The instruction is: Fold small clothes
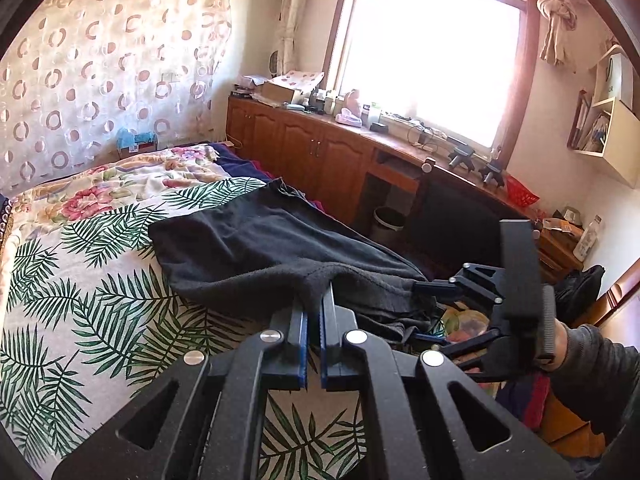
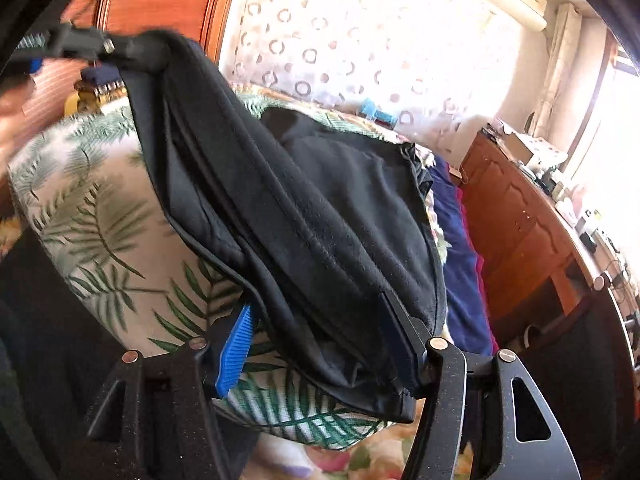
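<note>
A black fleece garment (image 1: 248, 248) lies on the palm-leaf bedsheet (image 1: 80, 300), lifted along its near edge. My left gripper (image 1: 314, 296) is shut on a fold of that edge, its tips buried in the cloth. In the right wrist view the garment (image 2: 320, 208) hangs stretched from the left gripper (image 2: 132, 50) at top left down to my right gripper (image 2: 316, 302). The right gripper's blue pads (image 2: 236, 348) stand wide apart with the cloth draped loosely between them, not pressed. The right gripper (image 1: 428, 312) also shows at the bed's right side, open around the garment's end.
A floral quilt (image 1: 120, 184) and a blue blanket (image 2: 460, 272) lie beyond the garment. A cluttered wooden cabinet (image 1: 320, 148) runs under the window, with a waste bin (image 1: 388, 222) beside the bed. A sleeved hand (image 1: 592, 356) holds the right gripper.
</note>
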### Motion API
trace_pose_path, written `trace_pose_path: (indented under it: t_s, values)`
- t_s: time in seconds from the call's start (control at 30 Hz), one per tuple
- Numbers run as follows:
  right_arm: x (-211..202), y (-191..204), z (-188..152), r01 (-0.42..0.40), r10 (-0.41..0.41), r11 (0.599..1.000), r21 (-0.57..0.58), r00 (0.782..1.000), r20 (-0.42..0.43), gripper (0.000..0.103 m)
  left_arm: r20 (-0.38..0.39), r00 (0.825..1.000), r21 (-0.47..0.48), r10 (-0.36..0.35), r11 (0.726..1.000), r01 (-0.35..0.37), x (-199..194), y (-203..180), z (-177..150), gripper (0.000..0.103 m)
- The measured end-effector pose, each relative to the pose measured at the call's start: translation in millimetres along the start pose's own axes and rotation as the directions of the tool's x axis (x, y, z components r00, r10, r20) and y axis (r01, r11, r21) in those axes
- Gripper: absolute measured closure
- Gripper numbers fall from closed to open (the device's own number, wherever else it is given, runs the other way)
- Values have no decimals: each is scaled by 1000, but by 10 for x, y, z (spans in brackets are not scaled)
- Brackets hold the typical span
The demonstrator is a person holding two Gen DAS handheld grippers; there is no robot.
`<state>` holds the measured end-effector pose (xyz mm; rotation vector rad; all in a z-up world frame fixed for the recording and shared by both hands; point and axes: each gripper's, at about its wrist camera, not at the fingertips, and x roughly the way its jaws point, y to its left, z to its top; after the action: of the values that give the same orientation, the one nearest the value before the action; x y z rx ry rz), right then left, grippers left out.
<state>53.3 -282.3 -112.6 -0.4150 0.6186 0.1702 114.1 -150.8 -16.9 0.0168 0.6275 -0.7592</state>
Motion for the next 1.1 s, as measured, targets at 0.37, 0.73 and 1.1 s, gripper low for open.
trace_pose_path:
  t_s: [0.37,0.73,1.1]
  values:
    - [32,-342,406,21,-19,999,-29,998,63,91,40,999,-22,24,999,-23,-39,210,122,98]
    - [804,-607,1725,59,-36,988,-141,987,158,91,55,982,-80,181,981,-176,411,1046,658,98]
    - [1661,-1090,2111,-150,142,983,104,987,76,72,34,976,-54,214,976,-212,679,1429,654,36]
